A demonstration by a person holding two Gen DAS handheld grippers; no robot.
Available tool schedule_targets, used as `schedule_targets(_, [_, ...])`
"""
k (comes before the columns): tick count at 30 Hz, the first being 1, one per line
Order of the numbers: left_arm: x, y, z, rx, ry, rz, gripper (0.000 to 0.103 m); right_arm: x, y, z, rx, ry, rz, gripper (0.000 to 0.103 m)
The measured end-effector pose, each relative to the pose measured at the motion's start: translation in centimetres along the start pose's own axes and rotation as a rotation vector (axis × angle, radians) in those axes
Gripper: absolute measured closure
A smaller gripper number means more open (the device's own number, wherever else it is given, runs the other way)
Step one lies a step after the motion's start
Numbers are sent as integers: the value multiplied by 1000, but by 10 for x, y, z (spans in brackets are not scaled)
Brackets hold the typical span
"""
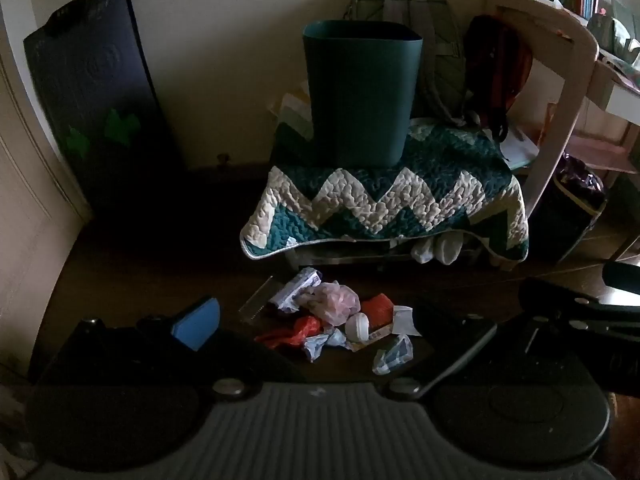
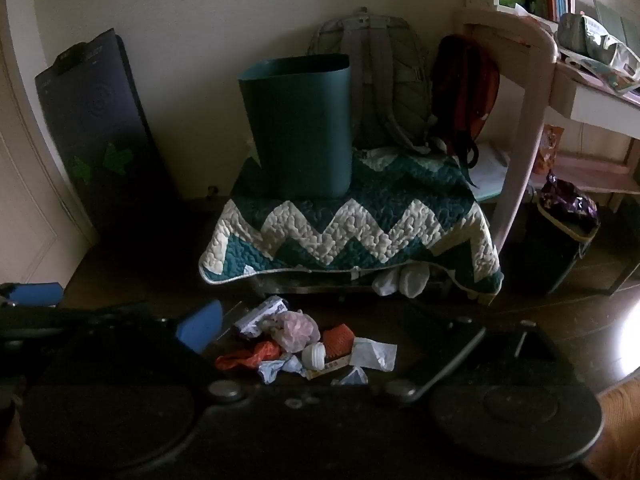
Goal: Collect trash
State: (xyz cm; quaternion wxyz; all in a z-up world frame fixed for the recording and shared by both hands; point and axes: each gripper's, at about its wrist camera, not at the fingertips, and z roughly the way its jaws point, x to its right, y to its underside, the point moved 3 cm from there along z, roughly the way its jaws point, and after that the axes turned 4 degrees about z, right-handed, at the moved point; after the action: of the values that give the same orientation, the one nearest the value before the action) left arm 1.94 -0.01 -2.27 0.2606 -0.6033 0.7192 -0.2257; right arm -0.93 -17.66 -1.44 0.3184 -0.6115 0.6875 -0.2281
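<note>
Both grippers are spread wide with nothing between the fingers, hanging over a dark floor. Off to the far left of the left gripper [image 1: 320, 332], a dark mat [image 1: 100, 112] leans on the wall. Straight ahead of it, between its blue pad [image 1: 198, 322] and the black finger on the other side, sits the trash pile [image 1: 340, 320]: a red wrapper, a pinkish plastic bag [image 1: 336, 300], a small white cap [image 1: 357, 326], an orange scrap and crumpled paper, all bunched together and touching. Further ahead and higher up, a teal bin [image 1: 356, 92] stands upright on a zigzag quilt [image 1: 384, 208] draped over a low surface. Right of that, a backpack and a pale chair [image 1: 560, 92]. From the right gripper [image 2: 320, 344] it's the same pile [image 2: 304, 344] just ahead, the bin [image 2: 300, 128] beyond it, slightly left.
</note>
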Motion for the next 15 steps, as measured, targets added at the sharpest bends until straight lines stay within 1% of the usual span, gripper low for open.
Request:
schedule_targets(8, [9, -1, -3, 4, -18, 18, 0, -1, 1, -1, 4, -2, -1, 6])
schedule_targets(9, [8, -5, -2, -3, 0, 4, 0, -1, 1, -1, 3, -2, 0, 6])
schedule_targets(13, [12, -8, -3, -2, 2, -2, 0, -1, 1, -2, 4, -1, 1, 6])
schedule_targets(15, [7, -6, -4, 1, 11, -5, 0, -1, 1, -2, 4, -2, 1, 6])
